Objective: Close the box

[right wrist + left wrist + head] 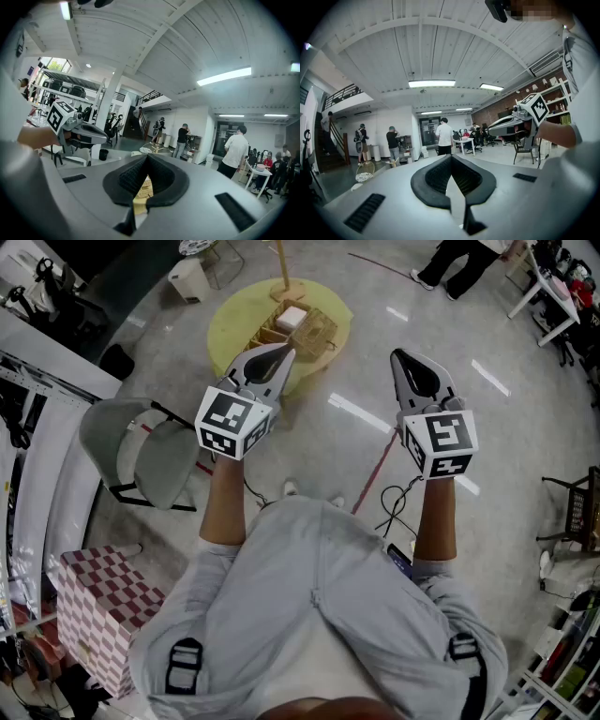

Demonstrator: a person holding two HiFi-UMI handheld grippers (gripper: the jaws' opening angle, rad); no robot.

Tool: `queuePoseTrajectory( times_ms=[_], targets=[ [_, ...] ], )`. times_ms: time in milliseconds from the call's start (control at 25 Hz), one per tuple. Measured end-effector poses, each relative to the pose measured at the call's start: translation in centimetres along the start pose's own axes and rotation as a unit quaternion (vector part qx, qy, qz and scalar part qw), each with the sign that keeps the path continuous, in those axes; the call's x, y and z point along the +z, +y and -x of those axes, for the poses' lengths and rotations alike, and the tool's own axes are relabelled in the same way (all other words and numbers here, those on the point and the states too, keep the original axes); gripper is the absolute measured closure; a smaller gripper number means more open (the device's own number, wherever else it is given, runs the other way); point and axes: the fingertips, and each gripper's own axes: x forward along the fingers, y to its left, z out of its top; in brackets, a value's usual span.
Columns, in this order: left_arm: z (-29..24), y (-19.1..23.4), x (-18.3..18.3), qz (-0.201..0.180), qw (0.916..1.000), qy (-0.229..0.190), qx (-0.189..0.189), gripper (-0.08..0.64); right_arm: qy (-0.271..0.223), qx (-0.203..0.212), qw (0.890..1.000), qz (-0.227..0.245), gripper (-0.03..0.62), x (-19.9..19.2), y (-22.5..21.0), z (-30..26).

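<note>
the wicker box (298, 326) sat on a yellow round mat (230, 326) on the floor, straight ahead of the left gripper (281, 354) and just past its tips in the head view, though well below it. from the right gripper (401, 356) the same box lay ahead and off to that gripper's left, clearly farther away. so the left hand was the nearer one and looked better placed to reach first.

both grippers were pressed together with nothing pinched, each pair of pads meeting at the tip.

the box's long side seemed to run across the left gripper's line of reach rather than along it, with a white item (292, 317) showing inside. the head view was too small to tell which wicker part was the lid, so the side to push from stayed uncertain.
</note>
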Motion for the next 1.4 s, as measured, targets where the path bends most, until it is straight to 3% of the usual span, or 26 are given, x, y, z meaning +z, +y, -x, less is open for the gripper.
queuePoseTrajectory(
  times_ms=[360, 760, 1040, 1400],
  targets=[
    [-1.6, -0.4, 0.2, 0.019, 0.9997, -0.012, 0.008, 0.531, -0.029, 0.020, 0.999, -0.041, 0.569, -0.7, -1.3, -0.4],
    [-3.4, 3.1, -1.1, -0.011, 0.9987, 0.013, 0.048, 0.531, -0.022, 0.079, 0.996, -0.042, 0.569, -1.4, -1.1, -5.0],
    [-7.2, 9.4, -3.6, -0.013, 0.9979, 0.017, 0.060, 0.531, -0.006, 0.072, 0.997, -0.034, 0.569, -2.5, -2.9, -11.7],
    [-14.7, 21.8, -5.5, -0.042, 0.9959, 0.032, 0.074, 0.531, 0.018, 0.066, 0.998, -0.012, 0.569, -1.9, -6.2, -24.1]
  ],
)
